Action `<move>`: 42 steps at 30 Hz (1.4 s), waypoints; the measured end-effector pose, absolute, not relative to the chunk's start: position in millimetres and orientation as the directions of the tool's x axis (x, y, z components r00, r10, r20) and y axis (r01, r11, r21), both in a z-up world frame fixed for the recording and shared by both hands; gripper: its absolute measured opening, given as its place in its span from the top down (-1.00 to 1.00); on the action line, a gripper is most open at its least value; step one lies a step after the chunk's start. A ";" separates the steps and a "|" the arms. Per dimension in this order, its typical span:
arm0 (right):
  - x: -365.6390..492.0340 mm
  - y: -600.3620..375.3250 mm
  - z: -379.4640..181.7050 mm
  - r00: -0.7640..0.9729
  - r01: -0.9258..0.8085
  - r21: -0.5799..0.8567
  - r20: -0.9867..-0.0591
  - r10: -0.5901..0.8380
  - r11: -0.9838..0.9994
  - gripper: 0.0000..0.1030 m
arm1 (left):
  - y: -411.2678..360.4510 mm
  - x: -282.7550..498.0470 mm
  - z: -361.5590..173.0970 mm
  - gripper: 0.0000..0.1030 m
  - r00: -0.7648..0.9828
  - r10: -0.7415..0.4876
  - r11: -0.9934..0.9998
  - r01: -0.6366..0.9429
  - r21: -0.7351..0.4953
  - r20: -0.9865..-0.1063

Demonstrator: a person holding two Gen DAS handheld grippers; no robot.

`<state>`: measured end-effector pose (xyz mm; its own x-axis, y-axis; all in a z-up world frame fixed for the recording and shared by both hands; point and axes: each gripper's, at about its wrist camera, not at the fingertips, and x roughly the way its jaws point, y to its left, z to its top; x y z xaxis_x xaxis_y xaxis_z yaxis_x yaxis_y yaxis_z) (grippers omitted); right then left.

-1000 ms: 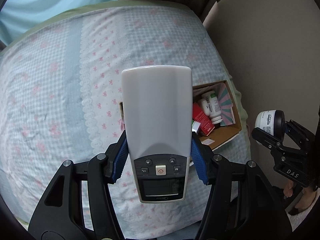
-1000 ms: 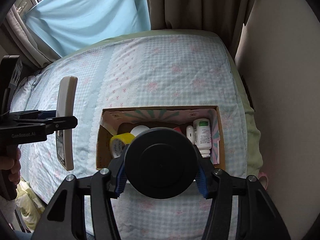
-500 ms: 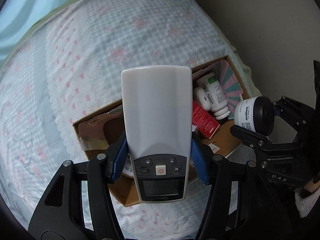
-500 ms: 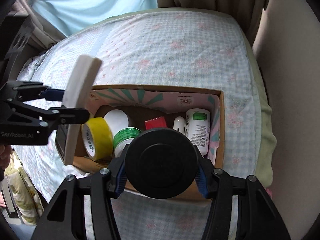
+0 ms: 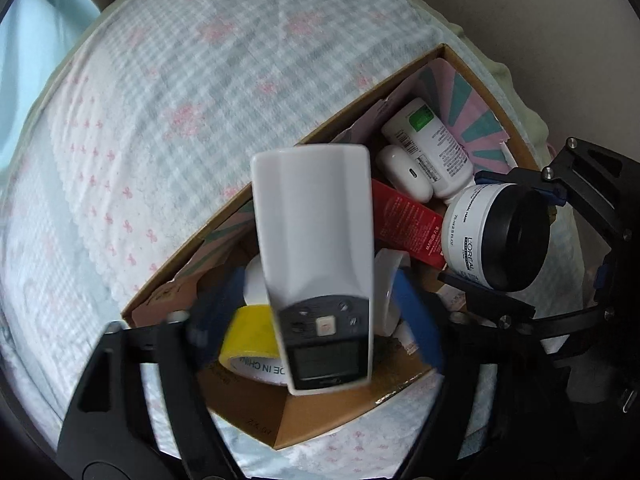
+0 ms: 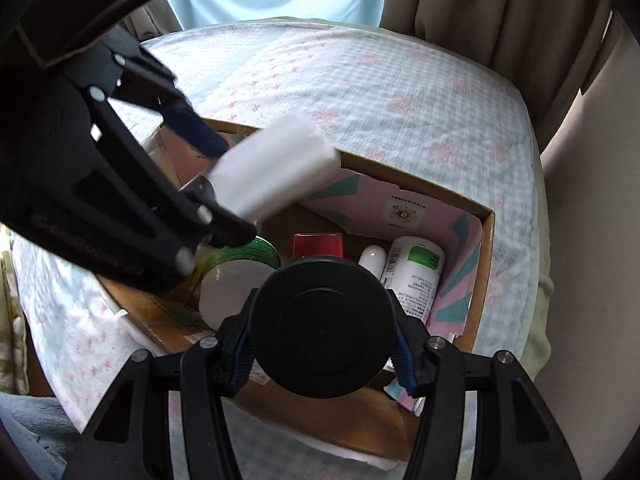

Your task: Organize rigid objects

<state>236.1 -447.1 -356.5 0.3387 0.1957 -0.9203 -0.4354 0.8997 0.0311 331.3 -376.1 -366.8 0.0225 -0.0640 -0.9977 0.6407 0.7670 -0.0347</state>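
Over the open cardboard box [image 5: 352, 108] [image 6: 486, 264] my left gripper [image 5: 318, 280] [image 6: 216, 184] points straight down. Its jaws are opening, and the blue pads [image 5: 416, 320] stand clear of the white remote control [image 5: 316, 240] [image 6: 272, 168], which hangs tilted and loose between them above the box. My right gripper [image 6: 322, 320] is shut on a white L'Oréal jar [image 5: 468, 232] with a black lid [image 6: 320, 324], low over the box's near right part.
Inside the box lie a yellow tape roll [image 5: 244, 332], a green tape roll [image 6: 260, 248], a red carton [image 5: 404, 220], a white case [image 5: 404, 172] and a white bottle [image 5: 432, 144]. The box sits on a checked bedsheet [image 5: 200, 100]; curtains [image 6: 480, 8] and a wall [image 6: 592, 200] stand close by.
Both grippers have come down over the box. The left jaws have spread and let go of the remote, which now tilts. The right gripper still grips the jar.
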 end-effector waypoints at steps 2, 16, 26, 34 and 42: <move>235.9 -449.2 -357.2 0.336 -0.443 0.042 -0.918 0.209 0.896 -0.37 | -371.1 330.9 -361.6 -0.99 0.041 -0.089 0.765 0.643 -0.042 -0.995; 232.0 -459.8 -344.9 0.321 -0.369 0.108 -0.917 0.235 0.923 -1.00 | -319.8 326.1 -355.6 -1.00 0.024 -0.100 0.849 0.523 -0.073 -0.995; 232.2 -448.0 -313.5 0.336 -0.365 0.094 -0.914 0.225 0.926 -1.00 | -296.1 312.4 -314.3 -1.00 0.093 -0.126 0.864 0.499 -0.064 -0.988; 222.1 -416.5 -272.7 0.345 -0.395 0.081 -0.910 0.230 0.915 -1.00 | -251.4 286.8 -266.9 -1.00 0.176 -0.180 0.889 0.450 -0.084 -0.968; 200.4 -353.6 -210.2 0.410 -0.363 0.064 -0.885 0.221 0.930 -1.00 | -164.7 242.6 -204.6 -1.00 0.307 -0.232 0.935 0.332 -0.125 -0.923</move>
<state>200.4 -353.6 -210.2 0.4105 0.2211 -0.8847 -0.3632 0.9295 0.0637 242.6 -164.7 -204.6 0.3073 -0.2323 -0.9228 0.3315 0.9351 -0.1250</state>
